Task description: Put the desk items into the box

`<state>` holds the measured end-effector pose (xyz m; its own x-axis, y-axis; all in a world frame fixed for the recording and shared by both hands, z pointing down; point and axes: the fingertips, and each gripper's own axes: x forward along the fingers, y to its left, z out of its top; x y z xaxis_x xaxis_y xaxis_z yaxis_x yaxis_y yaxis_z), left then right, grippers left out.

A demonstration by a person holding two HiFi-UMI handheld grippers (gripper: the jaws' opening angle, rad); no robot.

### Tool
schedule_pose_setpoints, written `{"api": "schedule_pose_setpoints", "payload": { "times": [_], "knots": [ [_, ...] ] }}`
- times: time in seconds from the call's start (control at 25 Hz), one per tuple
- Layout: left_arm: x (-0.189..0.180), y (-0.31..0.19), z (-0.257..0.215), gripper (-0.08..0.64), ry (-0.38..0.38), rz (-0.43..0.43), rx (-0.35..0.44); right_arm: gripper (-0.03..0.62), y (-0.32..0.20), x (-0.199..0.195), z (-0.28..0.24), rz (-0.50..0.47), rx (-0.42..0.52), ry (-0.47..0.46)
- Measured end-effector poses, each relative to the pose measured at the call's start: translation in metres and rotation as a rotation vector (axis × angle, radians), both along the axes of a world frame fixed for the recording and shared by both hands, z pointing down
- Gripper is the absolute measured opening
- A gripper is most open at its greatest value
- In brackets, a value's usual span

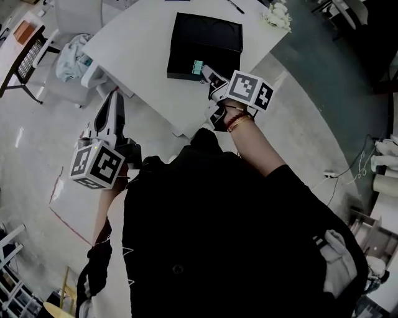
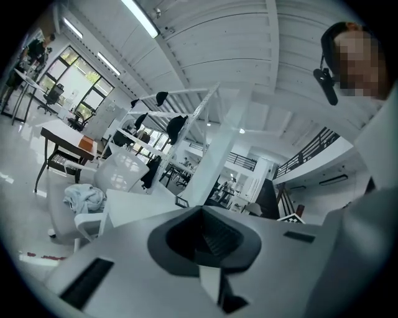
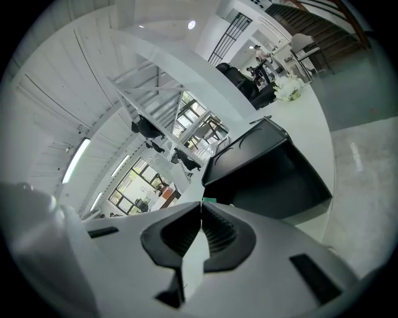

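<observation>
The black open box (image 1: 205, 38) lies on the white table (image 1: 143, 56); in the right gripper view the box (image 3: 267, 174) fills the middle right. My right gripper (image 1: 205, 70) reaches to the box's near wall and is shut on a small teal item (image 1: 198, 67). Only a sliver of this teal item (image 3: 209, 200) peeks past the closed right gripper (image 3: 200, 206) in its own view. My left gripper (image 1: 113, 107) hangs off the table's left edge, over the floor. In its own view the left gripper (image 2: 202, 211) is shut with nothing in it.
White flowers (image 1: 278, 13) sit at the table's far right corner, and a dark pen (image 1: 235, 6) lies at the far edge. A white chair with crumpled cloth (image 1: 73, 54) stands left of the table. Another desk (image 1: 25, 49) is at far left.
</observation>
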<state>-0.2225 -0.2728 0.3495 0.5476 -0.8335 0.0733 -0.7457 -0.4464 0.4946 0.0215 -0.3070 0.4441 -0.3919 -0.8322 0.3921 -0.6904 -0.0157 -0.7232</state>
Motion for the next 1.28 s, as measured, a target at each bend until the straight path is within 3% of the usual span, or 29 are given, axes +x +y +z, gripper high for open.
{"api": "schedule_pose_setpoints", "payload": {
  "times": [0.76, 1.28],
  "knots": [
    [0.076, -0.035, -0.004, 0.009, 0.019, -0.059, -0.005, 0.012, -0.046, 0.057, 0.001, -0.111, -0.032, -0.013],
    [0.063, -0.032, -0.002, 0.009, 0.005, -0.209, -0.03, 0.012, -0.078, 0.038, 0.013, -0.273, -0.067, -0.016]
  ]
}}
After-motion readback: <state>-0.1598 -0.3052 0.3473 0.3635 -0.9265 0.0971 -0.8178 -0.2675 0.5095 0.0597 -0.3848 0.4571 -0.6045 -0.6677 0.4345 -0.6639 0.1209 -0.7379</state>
